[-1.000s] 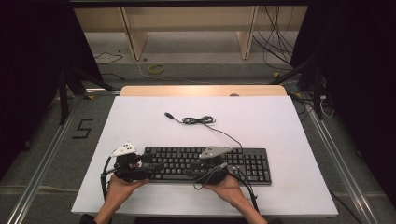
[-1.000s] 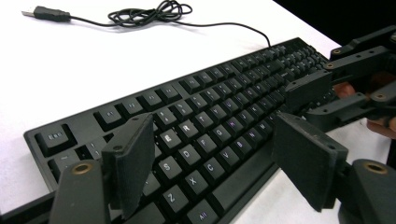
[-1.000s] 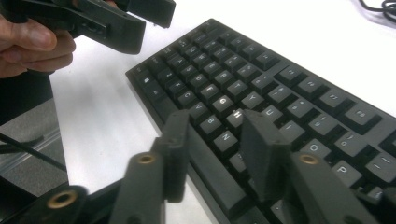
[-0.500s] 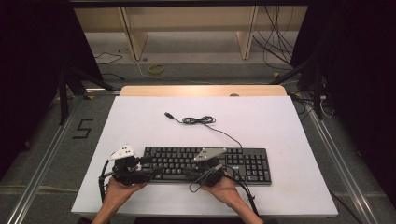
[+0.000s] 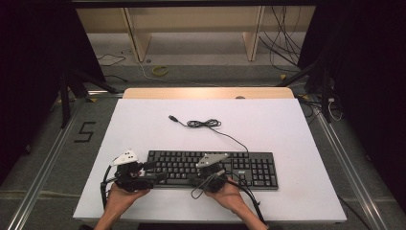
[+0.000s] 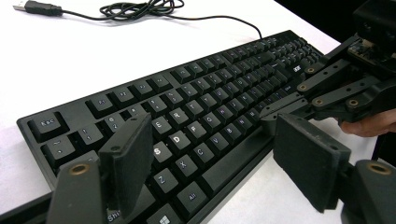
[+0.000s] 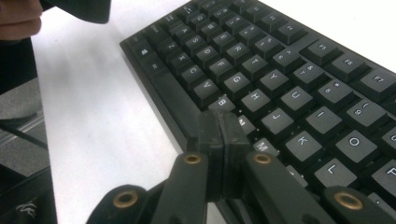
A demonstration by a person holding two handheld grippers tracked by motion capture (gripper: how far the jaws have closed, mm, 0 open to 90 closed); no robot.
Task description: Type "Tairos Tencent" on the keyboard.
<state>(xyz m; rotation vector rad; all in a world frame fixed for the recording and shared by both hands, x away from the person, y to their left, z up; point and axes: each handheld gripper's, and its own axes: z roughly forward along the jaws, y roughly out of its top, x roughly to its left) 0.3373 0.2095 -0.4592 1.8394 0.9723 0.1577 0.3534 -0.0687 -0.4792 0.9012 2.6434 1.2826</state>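
keyboard keycaps: white letters; right tongs closed.

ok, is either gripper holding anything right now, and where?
No. The right gripper is shut with nothing between its pads, tips over the keyboard. The left gripper is open above the keyboard's left end.

The black full-size computer keyboard runs off the right gripper view's edges; shut jaws cover keys below B and N. Key legends in the high view are unreadably small.
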